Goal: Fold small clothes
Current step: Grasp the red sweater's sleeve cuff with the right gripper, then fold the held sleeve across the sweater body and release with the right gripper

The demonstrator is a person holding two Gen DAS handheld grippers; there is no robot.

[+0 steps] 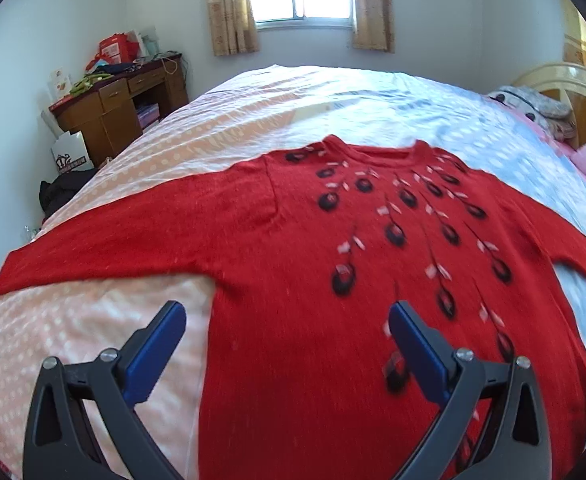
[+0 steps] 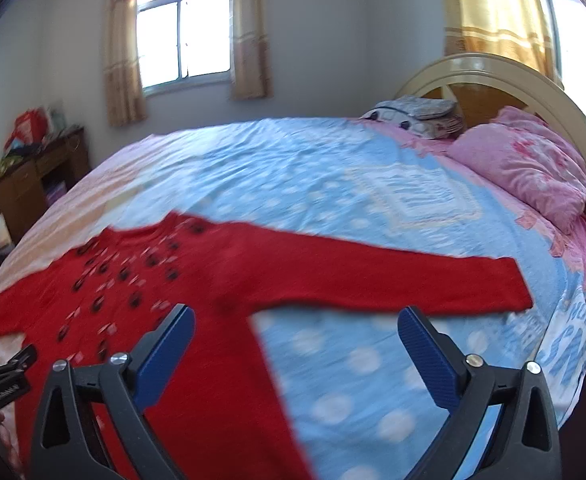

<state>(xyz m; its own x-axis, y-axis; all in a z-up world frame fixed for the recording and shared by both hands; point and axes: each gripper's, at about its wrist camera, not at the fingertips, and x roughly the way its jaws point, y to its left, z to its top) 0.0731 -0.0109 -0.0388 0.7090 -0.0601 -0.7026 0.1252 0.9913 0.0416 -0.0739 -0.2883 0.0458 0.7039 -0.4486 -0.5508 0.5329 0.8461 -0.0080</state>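
Observation:
A red sweater [image 1: 301, 264] with black and white floral marks lies flat and face up on the bed, both sleeves spread out sideways. My left gripper [image 1: 287, 312] is open and empty, hovering over the sweater's lower left side edge. My right gripper [image 2: 297, 318] is open and empty, above the sweater [image 2: 197, 288] where its right sleeve [image 2: 393, 284] meets the body. The left gripper also shows at the left edge of the right wrist view [image 2: 1, 364].
The bed has a peach and blue dotted cover [image 2: 333, 184]. A pink pillow [image 2: 533, 172] and folded items [image 2: 417, 114] lie by the headboard [image 2: 505, 76]. A wooden desk [image 1: 125, 100] with clutter stands left of the bed, bags on the floor beside it.

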